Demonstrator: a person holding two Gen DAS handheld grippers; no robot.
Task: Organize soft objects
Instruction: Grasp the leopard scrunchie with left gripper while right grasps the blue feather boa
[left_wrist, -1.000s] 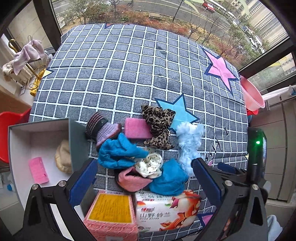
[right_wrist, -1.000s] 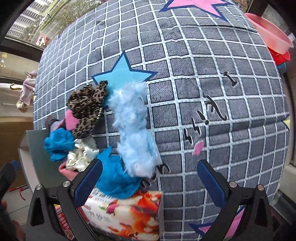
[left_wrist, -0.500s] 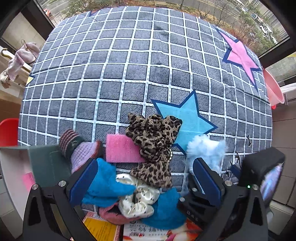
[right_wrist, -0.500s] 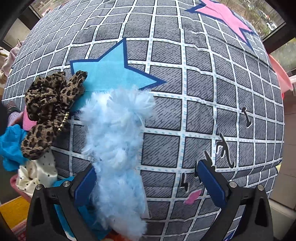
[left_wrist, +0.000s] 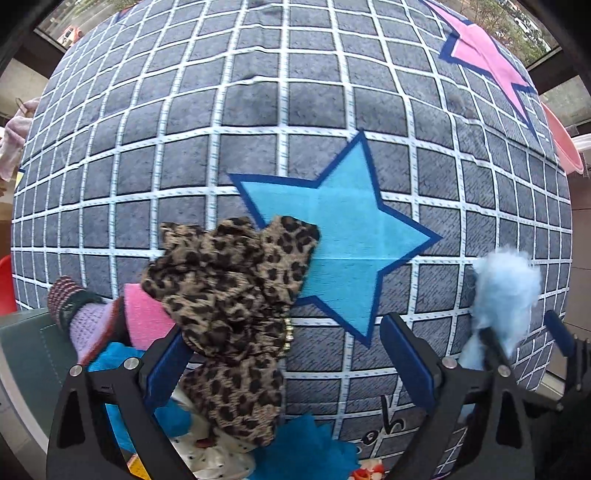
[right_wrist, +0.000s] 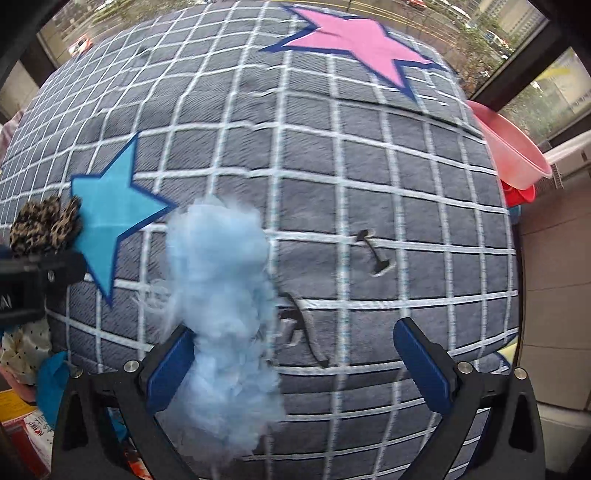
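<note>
my left tool (left_wrist: 288, 363) is spread, jaws just easing inward, the leopard scrunchie (left_wrist: 229, 295) against its left pad but unpinched. my right tool (right_wrist: 295, 363) is spread too — the fluffy blue piece (right_wrist: 221, 306) lies by its left pad on the checked cloth (right_wrist: 388, 206).

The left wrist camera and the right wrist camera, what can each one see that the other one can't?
Only the left wrist view shows the purple knit sock and the pink sponge. Only the right wrist view shows the red tub under the pink basin. Both show the leopard scrunchie, the fluffy blue piece and the blue star on the checked cloth.
</note>
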